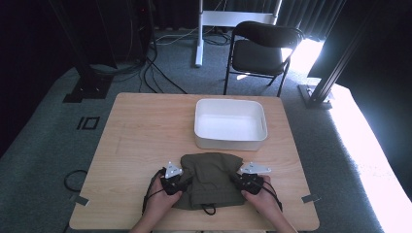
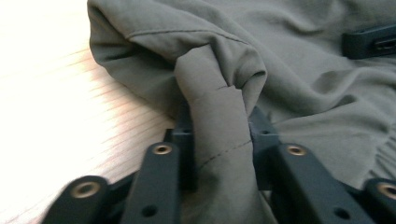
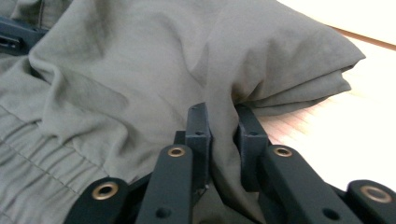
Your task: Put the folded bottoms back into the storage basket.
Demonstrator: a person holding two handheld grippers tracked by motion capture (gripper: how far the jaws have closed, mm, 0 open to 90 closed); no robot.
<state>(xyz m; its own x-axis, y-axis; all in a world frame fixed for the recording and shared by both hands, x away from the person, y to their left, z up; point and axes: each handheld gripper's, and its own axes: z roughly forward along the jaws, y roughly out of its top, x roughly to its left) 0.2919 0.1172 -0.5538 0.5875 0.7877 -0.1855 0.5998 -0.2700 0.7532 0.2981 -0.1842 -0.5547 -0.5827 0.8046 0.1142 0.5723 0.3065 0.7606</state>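
An olive-green folded garment [image 1: 211, 178] lies near the front edge of the wooden table [image 1: 141, 141]. My left gripper [image 1: 180, 180] sits at its left edge, shut on a bunched fold of the garment [image 2: 219, 126] that stands up between the black jaws. At the garment's right edge my right gripper [image 1: 239, 179] is shut on a pinched fold of the same cloth [image 3: 224, 116]. In the left gripper view the other gripper's black tip [image 2: 371, 42] pokes in over the cloth. A black drawstring [image 1: 209, 209] trails at the garment's near edge.
A white rectangular bin [image 1: 231, 124] stands on the table just beyond the garment. A black folding chair [image 1: 260, 48] and a white desk leg [image 1: 199, 34] are on the carpet behind the table. Black frame posts stand at both sides.
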